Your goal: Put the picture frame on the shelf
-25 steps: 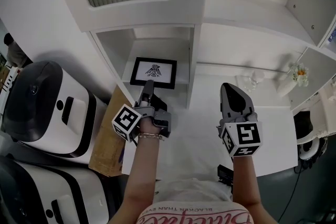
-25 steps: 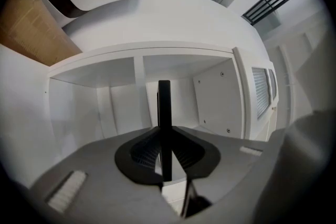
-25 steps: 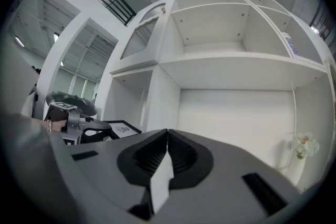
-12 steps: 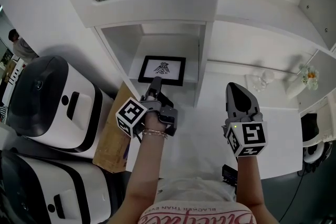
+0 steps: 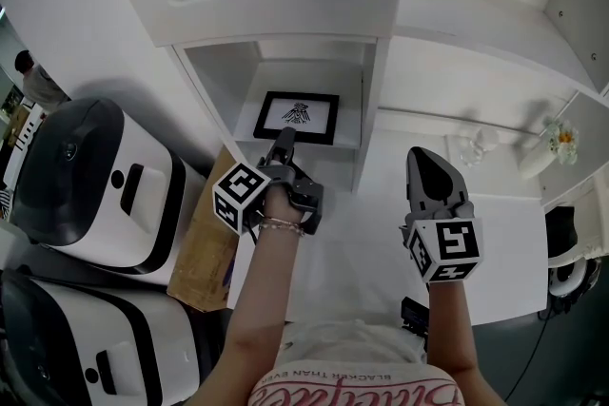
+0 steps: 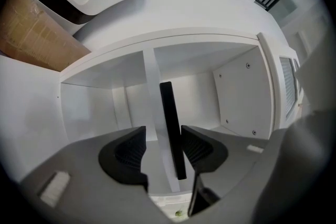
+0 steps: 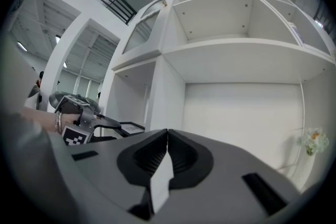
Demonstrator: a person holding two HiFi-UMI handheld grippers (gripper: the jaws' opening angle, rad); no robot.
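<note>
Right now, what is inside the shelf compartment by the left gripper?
Only the frame, lying flat on the shelf floor. The left gripper, jaws just opened astride it, covers its near edge; the floor beneath is hidden.

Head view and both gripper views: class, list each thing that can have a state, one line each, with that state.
picture frame: rests inside the shelf compartment, its picture side showing from above, its edge between the left gripper's jaws.
left gripper: open; its jaws have just been opening and do not clamp the frame.
right gripper: shut, empty.
shelf: open-fronted, holding the frame.
</note>
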